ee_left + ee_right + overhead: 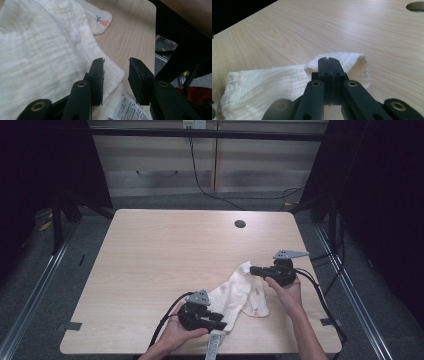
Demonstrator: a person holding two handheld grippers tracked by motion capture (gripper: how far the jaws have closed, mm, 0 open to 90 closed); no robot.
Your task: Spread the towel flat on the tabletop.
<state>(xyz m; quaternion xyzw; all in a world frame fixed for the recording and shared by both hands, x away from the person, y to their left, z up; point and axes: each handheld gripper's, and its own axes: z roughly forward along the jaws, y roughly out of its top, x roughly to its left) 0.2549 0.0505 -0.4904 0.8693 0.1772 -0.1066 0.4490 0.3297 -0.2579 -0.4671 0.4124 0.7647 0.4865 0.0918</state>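
Cloth [235,295] lies crumpled at lower centre of the high view. Your right gripper [254,269], right of centre, is clamped on its far corner; your left gripper [116,72] hovers with jaws apart over the near corner by the label [130,110]. Likely next: close left, then spread it flat, forearms angled inward.

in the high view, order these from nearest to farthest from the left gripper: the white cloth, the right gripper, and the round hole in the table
1. White cloth: right beside the left gripper, at the near edge.
2. Right gripper: farther right, at the cloth's far end.
3. Round hole: farthest, toward the table's back edge.
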